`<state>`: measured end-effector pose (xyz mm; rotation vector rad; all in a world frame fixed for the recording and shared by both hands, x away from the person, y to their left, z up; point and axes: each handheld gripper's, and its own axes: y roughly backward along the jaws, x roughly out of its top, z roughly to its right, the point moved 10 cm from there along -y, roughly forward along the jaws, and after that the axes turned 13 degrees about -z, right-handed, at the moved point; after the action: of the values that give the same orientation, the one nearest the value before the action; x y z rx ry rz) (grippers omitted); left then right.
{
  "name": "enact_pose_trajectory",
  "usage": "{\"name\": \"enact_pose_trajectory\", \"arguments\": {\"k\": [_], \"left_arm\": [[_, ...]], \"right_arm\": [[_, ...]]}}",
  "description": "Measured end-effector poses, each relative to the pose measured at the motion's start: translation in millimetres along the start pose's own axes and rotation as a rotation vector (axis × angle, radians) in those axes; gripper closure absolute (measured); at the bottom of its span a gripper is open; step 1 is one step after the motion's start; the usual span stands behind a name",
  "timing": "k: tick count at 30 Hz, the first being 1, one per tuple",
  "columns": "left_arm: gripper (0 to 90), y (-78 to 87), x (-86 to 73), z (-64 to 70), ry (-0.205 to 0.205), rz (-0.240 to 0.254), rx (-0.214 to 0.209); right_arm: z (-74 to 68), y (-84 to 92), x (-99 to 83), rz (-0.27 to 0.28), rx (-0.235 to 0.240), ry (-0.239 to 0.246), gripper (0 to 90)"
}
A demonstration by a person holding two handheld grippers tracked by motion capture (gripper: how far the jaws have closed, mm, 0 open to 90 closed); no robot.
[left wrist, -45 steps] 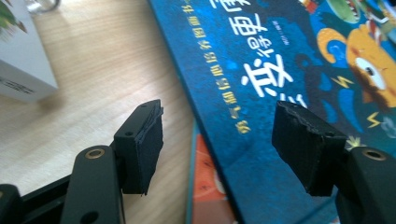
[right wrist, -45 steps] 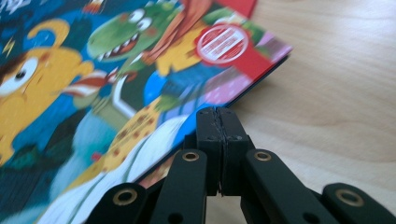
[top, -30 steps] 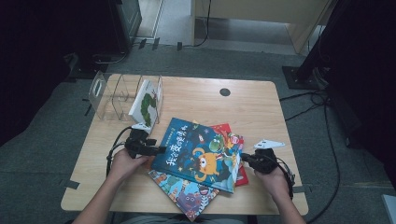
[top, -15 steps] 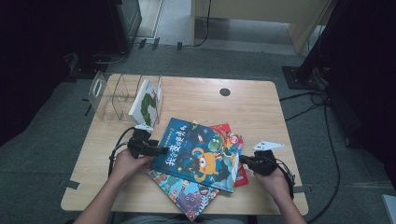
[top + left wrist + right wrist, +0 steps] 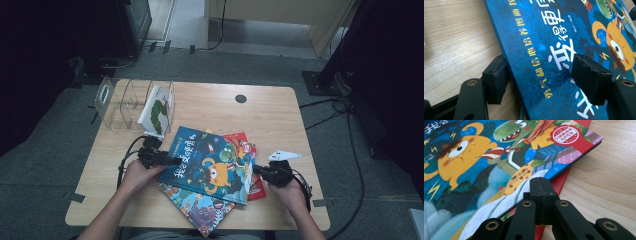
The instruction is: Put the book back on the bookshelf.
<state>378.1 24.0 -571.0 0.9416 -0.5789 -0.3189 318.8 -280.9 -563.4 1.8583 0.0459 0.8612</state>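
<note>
We see blue book on top of pile near front table edge. Left hand-held gripper spread around its edge, jaws just opening, not pinching. Right hand-held gripper pressed together at opposite edge, likely steadying it.

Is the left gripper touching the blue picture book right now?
Cannot tell. In the left gripper view the left gripper straddles the edge of the blue picture book, one jaw beside the edge, the other over the cover, but neither contact nor a gap shows plainly.
</note>
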Motion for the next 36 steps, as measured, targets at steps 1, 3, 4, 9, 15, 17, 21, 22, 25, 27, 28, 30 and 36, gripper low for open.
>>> {"name": "enact_pose_trajectory", "arguments": {"k": [1, 3, 4, 9, 15, 17, 21, 22, 25, 27, 28, 30, 36], "left_arm": [[32.2, 0.0, 0.0, 0.0, 0.0, 0.0, 0.0], [32.2, 1.9, 1.3, 2.4, 0.009, -0.026, 0.024], [32.2, 3.2, 1.4, 3.8, 0.013, -0.03, 0.03], [36.5, 12.7, 3.1, 9.0, 0.032, -0.031, 0.041], [40.7, 36.8, 11.2, 22.7, 0.041, 0.005, 0.031], [41.7, 48.1, 14.4, 28.9, 0.042, 0.016, 0.01], [46.6, 74.3, 22.9, 40.7, 0.056, 0.034, -0.078], [48.6, 79.9, 24.7, 43.6, 0.054, 0.036, -0.085], [51.9, 92.0, 27.9, 56.2, 0.033, -0.017, -0.062], [52.3, 93.4, 28.6, 61.8, 0.022, -0.035, -0.073], [53.1, 96.0, 29.4, 69.0, 0.0, -0.054, -0.101], [56.9, 107.9, 37.3, 76.1, -0.012, -0.033, -0.132], [66.3, 124.7, 50.4, 76.7, 0.014, -0.047, -0.129]], "right_arm": [[0.2, -0.1, 0.0, 0.001, 0.002, -0.001, 90.0], [0.2, -0.2, 0.0, 0.002, 0.006, -0.002, 90.0], [0.4, -0.3, 0.1, 0.003, 0.007, -0.001, 90.0], [0.7, -0.7, 0.3, 0.006, 0.024, -0.007, 90.0], [1.2, -0.7, 0.2, 0.009, 0.035, -0.018, 90.0], [1.1, -1.0, 0.6, 0.01, 0.037, -0.017, 90.0], [-1.7, -3.8, 3.8, 0.017, 0.031, -0.001, 90.0], [-3.6, -4.9, 4.8, 0.016, 0.035, 0.0, 90.0], [-9.6, -8.7, 8.4, 0.02, 0.047, 0.016, 90.0], [-11.1, -9.6, 9.1, 0.02, 0.052, 0.019, 90.0], [-13.9, -11.7, 11.1, 0.022, 0.057, 0.03, 90.0], [-17.3, -13.3, 12.3, 0.023, 0.066, 0.044, 89.8], [-29.7, -20.3, 18.3, 0.037, 0.063, 0.128, 87.6]]}}
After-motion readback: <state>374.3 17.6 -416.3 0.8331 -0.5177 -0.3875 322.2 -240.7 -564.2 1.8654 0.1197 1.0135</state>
